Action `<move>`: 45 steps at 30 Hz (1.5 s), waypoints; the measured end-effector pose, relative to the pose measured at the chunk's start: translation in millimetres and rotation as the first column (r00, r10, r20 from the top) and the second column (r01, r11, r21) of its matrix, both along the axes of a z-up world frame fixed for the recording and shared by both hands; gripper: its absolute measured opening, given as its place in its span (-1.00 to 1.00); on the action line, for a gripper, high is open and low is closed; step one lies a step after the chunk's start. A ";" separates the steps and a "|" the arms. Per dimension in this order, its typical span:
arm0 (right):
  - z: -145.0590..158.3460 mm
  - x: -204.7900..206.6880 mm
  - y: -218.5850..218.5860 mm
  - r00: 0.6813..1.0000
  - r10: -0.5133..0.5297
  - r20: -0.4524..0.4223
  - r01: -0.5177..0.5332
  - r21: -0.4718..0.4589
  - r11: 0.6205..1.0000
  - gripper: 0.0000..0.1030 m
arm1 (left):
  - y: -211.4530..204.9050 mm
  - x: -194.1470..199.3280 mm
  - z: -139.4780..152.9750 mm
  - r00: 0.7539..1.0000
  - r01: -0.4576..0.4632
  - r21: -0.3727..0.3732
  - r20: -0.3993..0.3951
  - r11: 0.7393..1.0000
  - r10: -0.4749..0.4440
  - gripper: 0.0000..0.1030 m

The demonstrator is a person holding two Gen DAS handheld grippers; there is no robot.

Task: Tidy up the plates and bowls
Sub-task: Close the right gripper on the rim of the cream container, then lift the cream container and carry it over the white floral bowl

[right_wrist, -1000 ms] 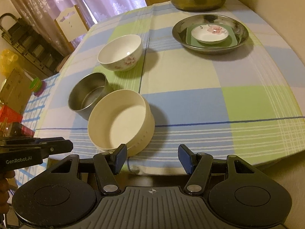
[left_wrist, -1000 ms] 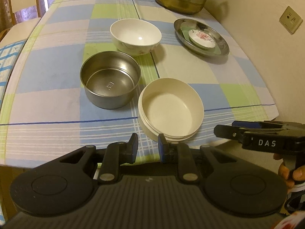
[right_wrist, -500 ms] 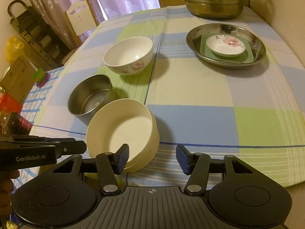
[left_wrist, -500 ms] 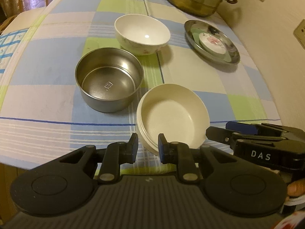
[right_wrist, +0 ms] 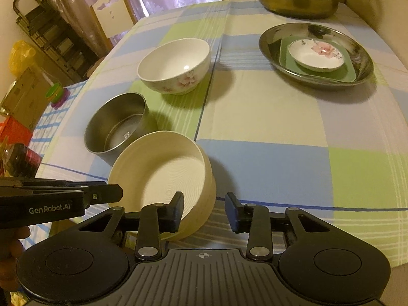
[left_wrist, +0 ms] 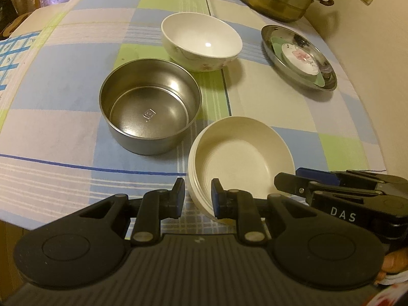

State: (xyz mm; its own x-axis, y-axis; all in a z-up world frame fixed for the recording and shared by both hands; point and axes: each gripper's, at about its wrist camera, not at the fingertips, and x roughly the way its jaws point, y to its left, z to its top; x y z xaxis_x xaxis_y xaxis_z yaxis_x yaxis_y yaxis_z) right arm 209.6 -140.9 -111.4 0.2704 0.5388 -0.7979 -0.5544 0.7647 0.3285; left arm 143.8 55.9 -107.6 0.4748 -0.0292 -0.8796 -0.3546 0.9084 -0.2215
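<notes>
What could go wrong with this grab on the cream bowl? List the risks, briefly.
1. The cream bowl sits near the table edge; a nudge from either tool could push it off.
2. The right tool, whose jaws have just been closing, straddles only the near rim, not yet pinched; a thin rim grip may slip or tip the bowl.
3. The left tool also straddles that rim close by, so the two could collide. The steel bowl beside it could be knocked.

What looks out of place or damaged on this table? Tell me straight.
Nothing is spilled or broken. Only the cream bowl stands out: it sits right at the near edge of the table, while the steel bowl and the flowered bowl stand further in.
</notes>
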 end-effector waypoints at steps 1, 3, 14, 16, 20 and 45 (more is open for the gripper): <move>-1.1 0.8 0.3 1.000 0.005 -0.003 -0.005 0.001 1.000 -0.34 | -0.2 0.4 -1.0 1.000 -0.002 -0.001 -0.002 1.000 0.002 -0.63; -2.8 2.2 0.8 1.000 0.013 -0.009 -0.013 0.002 1.000 -0.40 | -1.2 1.2 -3.1 1.000 -0.004 -0.001 -0.008 1.000 0.004 -0.64; -0.5 6.0 0.9 0.999 0.035 -0.022 -0.035 -0.004 0.999 -0.63 | -11.1 3.1 -0.2 1.000 0.023 0.011 0.007 1.000 -0.023 -0.70; 2.8 7.0 -2.3 0.999 0.030 -0.021 -0.030 -0.001 1.000 -0.63 | -12.9 4.2 2.5 0.999 0.030 0.012 0.014 0.999 -0.030 -0.70; 12.5 9.8 -6.6 1.000 0.021 -0.008 -0.021 0.001 1.000 -0.63 | -14.6 8.6 11.6 0.998 0.042 0.014 0.037 0.999 -0.042 -0.70; 73.9 100.1 40.5 0.993 -0.008 0.118 -0.007 0.122 0.992 -0.63 | 37.5 93.1 69.8 0.973 -0.022 0.132 0.230 0.991 -0.008 -0.70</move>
State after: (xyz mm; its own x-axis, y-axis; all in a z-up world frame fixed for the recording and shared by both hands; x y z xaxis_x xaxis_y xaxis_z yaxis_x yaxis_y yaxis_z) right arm 309.7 -100.4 -37.5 0.3588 0.6301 -0.6886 -0.5942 0.7231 0.3520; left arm 237.0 93.4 -37.8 0.6642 0.0842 -0.7428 -0.3147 0.9328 -0.1757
